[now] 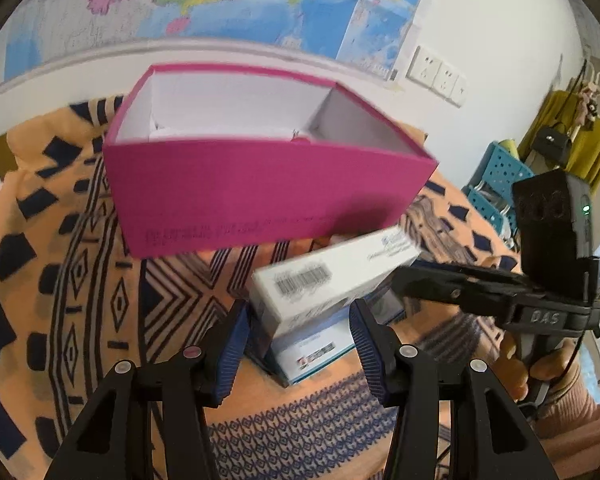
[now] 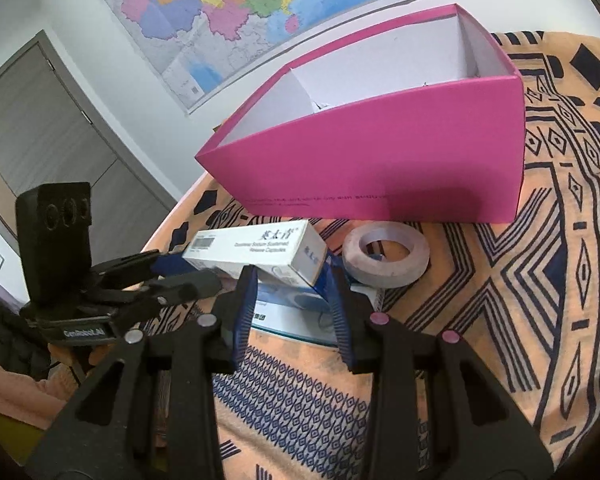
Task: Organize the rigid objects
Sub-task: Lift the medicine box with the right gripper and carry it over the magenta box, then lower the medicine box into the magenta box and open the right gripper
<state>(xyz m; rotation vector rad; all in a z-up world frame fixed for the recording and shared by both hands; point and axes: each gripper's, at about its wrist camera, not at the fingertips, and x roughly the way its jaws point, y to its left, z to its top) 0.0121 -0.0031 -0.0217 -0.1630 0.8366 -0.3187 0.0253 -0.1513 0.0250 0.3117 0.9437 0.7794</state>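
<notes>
white carton (image 2: 256,250) lies atop blue-white box (image 2: 296,312) on patterned surface (image 2: 500,320), before open pink box (image 2: 380,168), beside tape roll (image 2: 386,258). right gripper (image 2: 292,312) and left gripper (image 1: 300,344) fingers spread around carton, nothing clenched. judged step: carton pickup; next: fingers closed, carton lifted into pink box.

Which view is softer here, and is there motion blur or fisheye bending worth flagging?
Left wrist view: motion blur smears the pink box print and the white carton barcode. Right wrist view: sharper, carton lettering legible and tape roll crisp. Both: strong fisheye bending of the wall map, dark corner vignetting.
</notes>
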